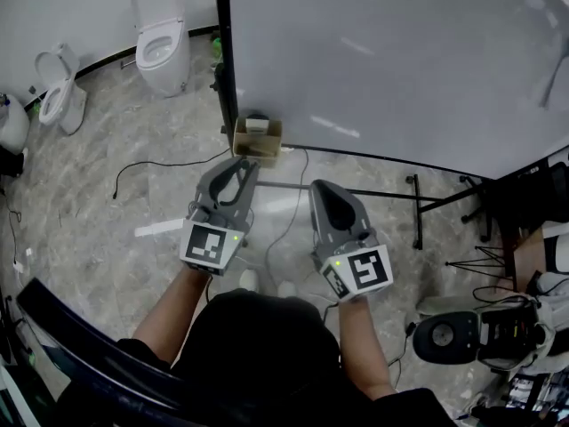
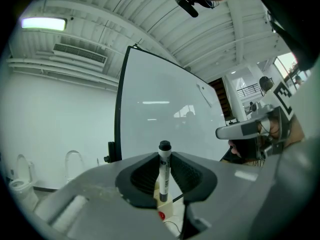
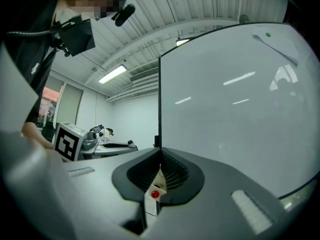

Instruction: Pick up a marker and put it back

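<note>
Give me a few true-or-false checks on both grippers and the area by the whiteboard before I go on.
1. The left gripper holds a marker upright between its jaws. True.
2. The right gripper grips a second marker. False: its jaws are together with nothing between them.
3. The marker's top end is black. True.
4. The cardboard box sits on a table. False: it stands on the floor at the foot of the whiteboard.
5. Two toilets stand on the floor to the left of the whiteboard. True.
</note>
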`<action>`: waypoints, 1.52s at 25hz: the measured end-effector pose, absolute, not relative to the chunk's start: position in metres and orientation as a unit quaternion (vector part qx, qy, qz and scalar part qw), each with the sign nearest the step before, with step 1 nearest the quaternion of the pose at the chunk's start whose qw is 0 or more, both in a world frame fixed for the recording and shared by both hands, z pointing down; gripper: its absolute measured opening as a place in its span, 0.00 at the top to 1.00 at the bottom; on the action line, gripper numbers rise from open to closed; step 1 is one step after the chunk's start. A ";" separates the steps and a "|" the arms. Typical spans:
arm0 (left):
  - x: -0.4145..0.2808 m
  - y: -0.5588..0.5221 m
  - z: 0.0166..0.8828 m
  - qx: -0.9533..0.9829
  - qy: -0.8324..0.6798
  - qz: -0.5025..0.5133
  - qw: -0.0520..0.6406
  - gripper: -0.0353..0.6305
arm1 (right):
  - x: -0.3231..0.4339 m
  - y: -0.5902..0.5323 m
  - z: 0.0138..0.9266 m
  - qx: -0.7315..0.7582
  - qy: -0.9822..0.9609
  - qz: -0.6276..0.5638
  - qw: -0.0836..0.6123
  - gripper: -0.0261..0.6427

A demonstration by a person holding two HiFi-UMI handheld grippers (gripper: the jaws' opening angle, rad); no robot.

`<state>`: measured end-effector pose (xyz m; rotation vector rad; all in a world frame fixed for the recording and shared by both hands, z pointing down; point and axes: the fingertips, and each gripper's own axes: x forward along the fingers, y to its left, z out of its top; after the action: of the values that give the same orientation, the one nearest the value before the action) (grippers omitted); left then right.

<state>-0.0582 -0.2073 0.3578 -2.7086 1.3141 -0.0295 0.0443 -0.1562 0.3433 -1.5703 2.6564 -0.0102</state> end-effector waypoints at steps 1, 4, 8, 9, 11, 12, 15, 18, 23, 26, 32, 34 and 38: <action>-0.059 -0.204 0.354 -0.896 0.438 -0.008 0.068 0.83 | 0.047 -0.155 0.343 -0.507 0.862 -0.004 0.029 0.95; -0.062 -0.193 0.344 -0.891 0.447 -0.004 0.074 0.83 | 0.053 -0.148 0.341 -0.501 0.865 -0.005 0.034 0.95; -0.071 -0.182 0.334 -0.883 0.466 0.009 0.062 0.83 | 0.058 -0.141 0.332 -0.491 0.870 0.000 0.043 0.95; -0.073 -0.180 0.333 -0.881 0.470 0.011 0.060 0.83 | 0.059 -0.139 0.330 -0.488 0.871 0.001 0.045 0.94; -0.077 -0.175 0.329 -0.878 0.475 0.012 0.061 0.83 | 0.061 -0.136 0.327 -0.484 0.874 0.000 0.049 0.94; -0.079 -0.173 0.328 -0.876 0.478 0.011 0.062 0.83 | 0.062 -0.135 0.326 -0.482 0.875 0.000 0.051 0.95; -0.085 -0.165 0.322 -0.873 0.483 0.011 0.063 0.83 | 0.063 -0.133 0.323 -0.475 0.878 0.002 0.053 0.94; -0.092 -0.157 0.316 -0.871 0.486 0.012 0.064 0.83 | 0.061 -0.132 0.322 -0.468 0.882 0.002 0.054 0.95; -0.099 -0.144 0.300 -0.867 0.493 0.014 0.072 0.83 | 0.057 -0.124 0.315 -0.458 0.887 0.002 0.060 0.95; -0.100 -0.142 0.298 -0.866 0.494 0.013 0.075 0.83 | 0.054 -0.122 0.313 -0.452 0.890 0.003 0.063 0.95; -0.101 -0.143 0.306 -0.864 0.499 0.011 0.069 0.83 | 0.053 -0.123 0.317 -0.457 0.888 0.010 0.050 0.95; -0.101 -0.144 0.308 -0.863 0.500 0.009 0.070 0.83 | 0.056 -0.125 0.318 -0.461 0.886 0.010 0.048 0.95; -0.101 -0.147 0.312 -0.864 0.499 0.010 0.069 0.83 | 0.057 -0.128 0.321 -0.464 0.885 0.007 0.047 0.95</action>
<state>-0.1010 -0.1470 0.3123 -2.6017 1.5013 0.0305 0.0574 -0.1283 0.3211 -1.4143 2.6989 0.0228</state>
